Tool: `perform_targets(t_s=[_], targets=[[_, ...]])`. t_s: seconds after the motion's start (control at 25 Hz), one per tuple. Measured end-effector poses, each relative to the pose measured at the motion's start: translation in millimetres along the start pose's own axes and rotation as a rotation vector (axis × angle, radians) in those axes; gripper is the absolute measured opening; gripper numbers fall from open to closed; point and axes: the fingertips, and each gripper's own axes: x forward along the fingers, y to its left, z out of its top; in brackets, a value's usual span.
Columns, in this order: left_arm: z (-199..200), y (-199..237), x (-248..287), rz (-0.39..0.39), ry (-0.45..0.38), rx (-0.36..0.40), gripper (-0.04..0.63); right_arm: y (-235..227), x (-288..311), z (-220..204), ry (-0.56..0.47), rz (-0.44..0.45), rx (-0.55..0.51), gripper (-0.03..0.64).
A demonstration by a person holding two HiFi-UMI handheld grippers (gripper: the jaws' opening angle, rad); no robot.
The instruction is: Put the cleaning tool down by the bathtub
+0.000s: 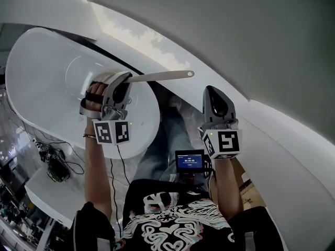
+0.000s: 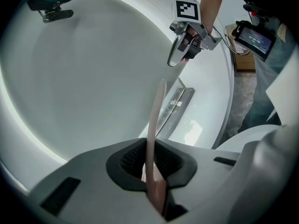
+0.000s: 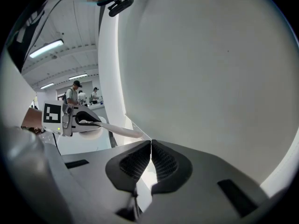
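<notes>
Grip first: left tool closed narrow on one end of a pale stick, flat shaft pinched edge-on between the dark ribbed pads. Right tool shut on nothing, pads pressed together, raised just right of the stick's free end.

Stick up in the air, roughly level, held end over the right side of the white tub, free end with a small hole reaching out past the rim toward the right tool. Not yet put down. Cleaning head, if any, not visible.

Handling, as a guess: light, stiff, probably smooth plastic, and thin enough to swivel or slip in a pinch at one end. Best gripped as now, flat faces against the pads, or nearer the middle for balance. Unlikely to break if laid down gently.

Count: one stick, two tools, one tub, one small lit screen at the waist, one tangle of cables left of the tub. Far off in the right gripper view, at least two people.
</notes>
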Motion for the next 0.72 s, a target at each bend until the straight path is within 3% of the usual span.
perform_targets(t_s=[0.72], targets=[[-28.5,-99.8,98.2,-0.1,-0.042,0.07,0.043,-15.9,45.6,-130.0,0.158,0.017,0.018,0.028]])
